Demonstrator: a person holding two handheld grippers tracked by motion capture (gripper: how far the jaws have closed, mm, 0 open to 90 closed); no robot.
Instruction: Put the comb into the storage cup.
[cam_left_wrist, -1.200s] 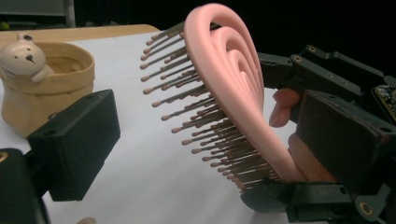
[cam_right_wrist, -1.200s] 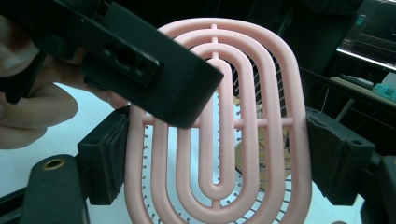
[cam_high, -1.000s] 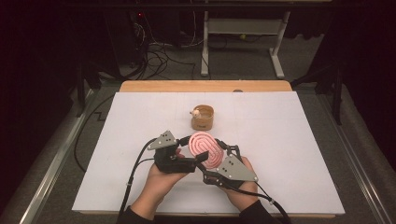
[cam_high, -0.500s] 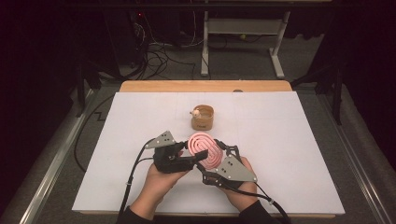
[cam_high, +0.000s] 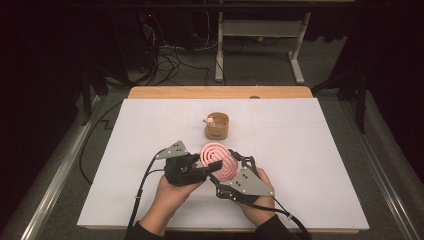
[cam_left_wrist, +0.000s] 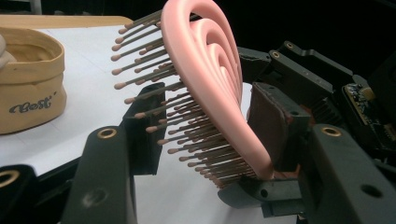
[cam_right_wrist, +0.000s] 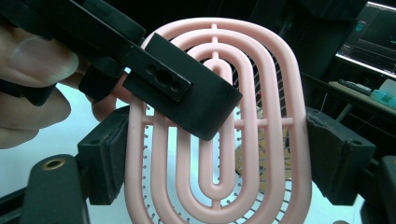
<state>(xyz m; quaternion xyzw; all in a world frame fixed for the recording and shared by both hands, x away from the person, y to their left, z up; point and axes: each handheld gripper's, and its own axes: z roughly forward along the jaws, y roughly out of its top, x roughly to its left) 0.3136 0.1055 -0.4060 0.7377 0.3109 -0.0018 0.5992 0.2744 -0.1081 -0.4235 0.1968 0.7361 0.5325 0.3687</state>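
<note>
A pink oval brush (cam_high: 216, 157) with brown bristles is held up above the white table, between both grippers. My right gripper (cam_high: 229, 171) is shut on its two long edges; in the right gripper view the pads clamp the brush (cam_right_wrist: 252, 93) from left and right around my right gripper (cam_right_wrist: 222, 158). My left gripper (cam_high: 214, 166) has just been closing across the brush. In the left gripper view one pad meets the bristle tips and the other lies on the smooth back of the brush (cam_left_wrist: 205, 70), either side of my left gripper (cam_left_wrist: 208, 135).
A small beige fabric pouch (cam_high: 217, 126) with something white in it stands upright just behind the brush, also the pouch (cam_left_wrist: 28, 84) at left. The white table cover (cam_high: 310, 150) spreads to both sides. A wooden strip (cam_high: 220, 92) runs along its far edge.
The left gripper's jaws have narrowed onto the brush. Both hands and the brush have stayed where they were.
</note>
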